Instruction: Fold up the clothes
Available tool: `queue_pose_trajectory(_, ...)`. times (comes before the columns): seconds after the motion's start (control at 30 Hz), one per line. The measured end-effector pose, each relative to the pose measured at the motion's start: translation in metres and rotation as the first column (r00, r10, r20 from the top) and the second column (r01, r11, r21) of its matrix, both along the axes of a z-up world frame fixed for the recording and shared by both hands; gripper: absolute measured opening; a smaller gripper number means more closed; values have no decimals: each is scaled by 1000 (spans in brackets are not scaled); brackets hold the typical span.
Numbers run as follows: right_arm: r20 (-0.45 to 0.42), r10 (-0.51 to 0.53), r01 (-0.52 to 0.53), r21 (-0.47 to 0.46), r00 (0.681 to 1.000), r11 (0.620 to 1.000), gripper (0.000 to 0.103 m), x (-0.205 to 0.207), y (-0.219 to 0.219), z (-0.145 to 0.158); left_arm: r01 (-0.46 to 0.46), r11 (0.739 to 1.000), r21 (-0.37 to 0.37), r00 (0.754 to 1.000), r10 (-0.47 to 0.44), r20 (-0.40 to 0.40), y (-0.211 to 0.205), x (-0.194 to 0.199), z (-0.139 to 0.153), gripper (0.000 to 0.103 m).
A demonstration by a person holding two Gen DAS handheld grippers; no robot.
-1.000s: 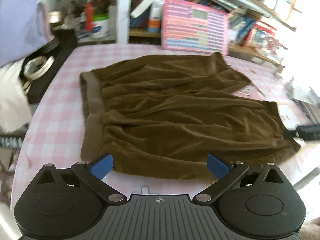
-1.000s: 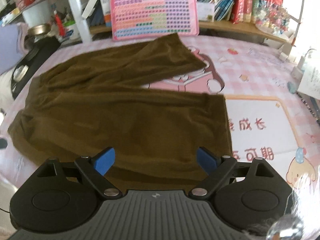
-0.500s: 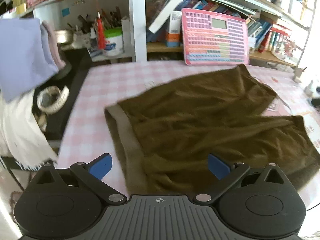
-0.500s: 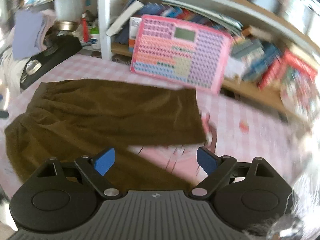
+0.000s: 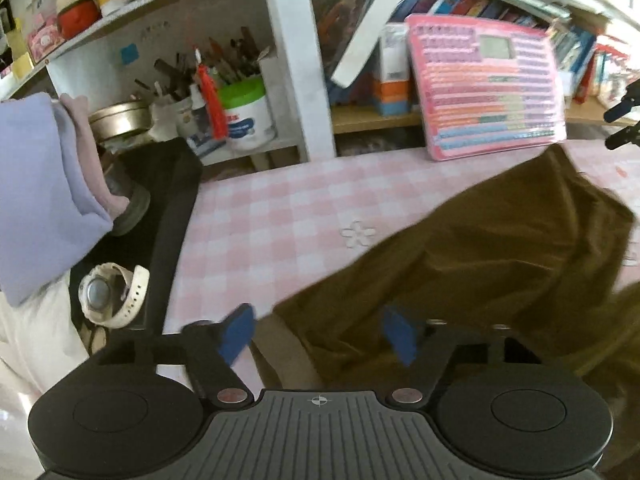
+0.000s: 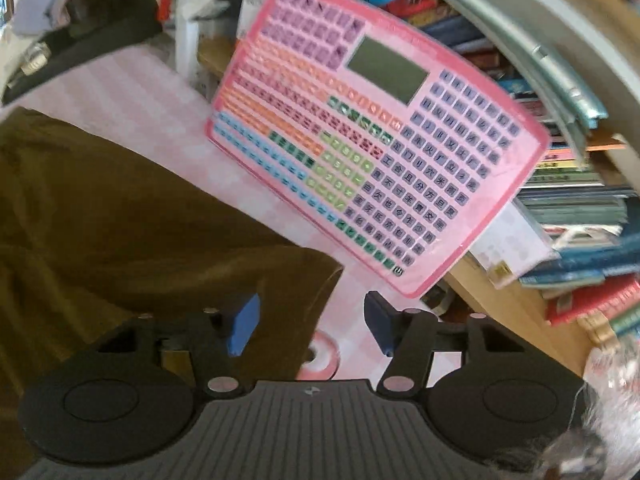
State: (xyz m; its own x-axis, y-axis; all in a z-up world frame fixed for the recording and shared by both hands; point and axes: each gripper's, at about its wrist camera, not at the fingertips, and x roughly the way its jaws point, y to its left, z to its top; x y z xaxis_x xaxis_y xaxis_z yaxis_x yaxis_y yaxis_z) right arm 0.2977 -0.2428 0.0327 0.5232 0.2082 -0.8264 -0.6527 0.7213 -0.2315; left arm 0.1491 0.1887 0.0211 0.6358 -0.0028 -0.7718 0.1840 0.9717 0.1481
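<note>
Brown velvety trousers (image 5: 480, 248) lie spread on the pink checked tablecloth (image 5: 280, 208). My left gripper (image 5: 318, 334) is low over the far corner of their paler waistband (image 5: 280, 352). Its jaws are closing with that corner between the blue pads, which do not press on the cloth. In the right wrist view the trousers (image 6: 120, 220) fill the left half. My right gripper (image 6: 311, 324) sits tilted at the far leg's hem corner (image 6: 320, 280). Its jaws are closing too, with the hem edge between the pads and a gap still showing.
A pink toy keyboard (image 5: 488, 84) (image 6: 380, 140) leans against the bookshelf just behind the trousers. Left of the table lie a black tray (image 5: 176, 200) with a white watch (image 5: 112, 296), folded lavender cloth (image 5: 36, 200) and a white tub (image 5: 246, 116).
Both grippers swept from the near edge to the far side, the left to the waistband corner, the right rolling over to the far leg's hem. Both jaws have narrowed.
</note>
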Motion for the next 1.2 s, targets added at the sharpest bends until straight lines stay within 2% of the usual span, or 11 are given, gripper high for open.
queue_pose_trajectory(0.23,-19,163,-164,-115,987,980,56,32,17,-33,70,996,61,993,-64,-99,-8,41,-30,62)
queue_pose_trajectory(0.43,-17,248,-248,-125,969,961,53,53,32,-50,132,990,47,984,-125,-127,-17,57,-40,62)
queue_pose_trajectory(0.57,-70,256,-263,-121,964,957,49,72,37,-63,167,986,17,976,-163,-144,-17,64,-44,62)
queue_pose_trajectory(0.73,-146,216,-229,-73,965,971,46,88,26,-70,225,974,11,959,-219,-182,-14,67,-51,62)
queue_pose_trajectory(0.83,-188,192,-201,-28,963,979,30,92,19,-70,252,968,9,949,-245,-196,-16,67,-54,61)
queue_pose_trajectory(0.9,-191,192,-200,-22,963,980,14,90,17,-68,273,962,15,944,-264,-199,-18,68,-56,61)
queue_pose_trajectory(1.0,-138,203,-206,-9,969,978,11,82,14,-56,295,955,28,937,-284,-203,-20,72,-59,43)
queue_pose_trajectory(1.17,3,188,-188,-1,982,982,10,62,6,-25,337,940,45,923,-321,-211,-25,77,-66,33)
queue_pose_trajectory(1.2,24,183,-183,-7,983,983,10,58,6,-20,342,939,42,922,-327,-209,-25,78,-66,23)
